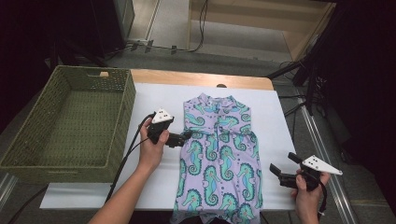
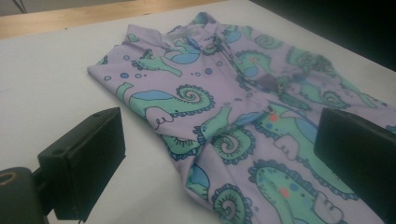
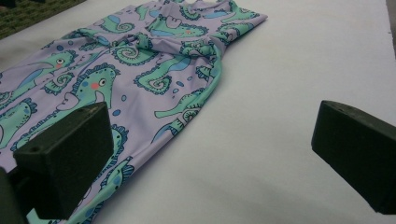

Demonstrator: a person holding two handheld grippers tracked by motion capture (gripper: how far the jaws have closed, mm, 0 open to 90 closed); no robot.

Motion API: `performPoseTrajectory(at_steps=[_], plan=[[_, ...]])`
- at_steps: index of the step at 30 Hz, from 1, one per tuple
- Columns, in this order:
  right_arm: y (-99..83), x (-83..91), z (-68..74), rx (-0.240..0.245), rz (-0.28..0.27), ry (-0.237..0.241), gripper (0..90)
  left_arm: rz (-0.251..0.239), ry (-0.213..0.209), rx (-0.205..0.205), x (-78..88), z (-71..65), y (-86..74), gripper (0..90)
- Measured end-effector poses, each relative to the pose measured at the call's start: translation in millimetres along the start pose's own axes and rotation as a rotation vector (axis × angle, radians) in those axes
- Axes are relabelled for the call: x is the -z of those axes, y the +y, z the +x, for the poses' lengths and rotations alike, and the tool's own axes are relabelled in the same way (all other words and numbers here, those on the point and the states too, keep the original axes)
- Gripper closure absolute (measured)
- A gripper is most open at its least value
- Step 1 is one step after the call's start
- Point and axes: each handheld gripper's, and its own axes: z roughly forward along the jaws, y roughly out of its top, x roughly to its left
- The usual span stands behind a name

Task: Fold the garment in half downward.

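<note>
Holding my left hand-held gripper (image 1: pixel 186 136) spread at the garment's (image 1: pixel 219 154) left edge near its collar, I am set to pinch that side for folding. The garment lies flat mid-bench, its hem over the near edge; my right hand-held gripper (image 1: pixel 276 171) waits spread beside its right edge, with the basket (image 1: pixel 122 112) at the bench's left edge.

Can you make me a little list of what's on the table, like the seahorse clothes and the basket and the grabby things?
garment: purple seahorse-print garment, lying flat on the white sheet
basket: green woven basket, to the left, nothing in it
left hand-held gripper: open, at the garment's left edge
right hand-held gripper: open, just right of the garment, holding nothing
</note>
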Motion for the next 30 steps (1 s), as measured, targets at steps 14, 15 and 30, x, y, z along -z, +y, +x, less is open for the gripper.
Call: performPoseTrajectory(at_steps=[14,15,30], plan=[[0.4,-1.5,-0.6,-0.01,0.013,-0.006,0.0,0.086,0.102,0.059,-30.2,25.8,13.6,22.8],[0.4,-1.5,-0.7,-0.01,0.013,-0.005,0.0,0.09,0.103,0.065,-32.1,27.6,14.5,24.6],[0.6,-2.0,-0.8,-0.011,0.014,-0.003,0.0,0.162,0.161,0.082,-72.5,48.7,29.5,51.9]])
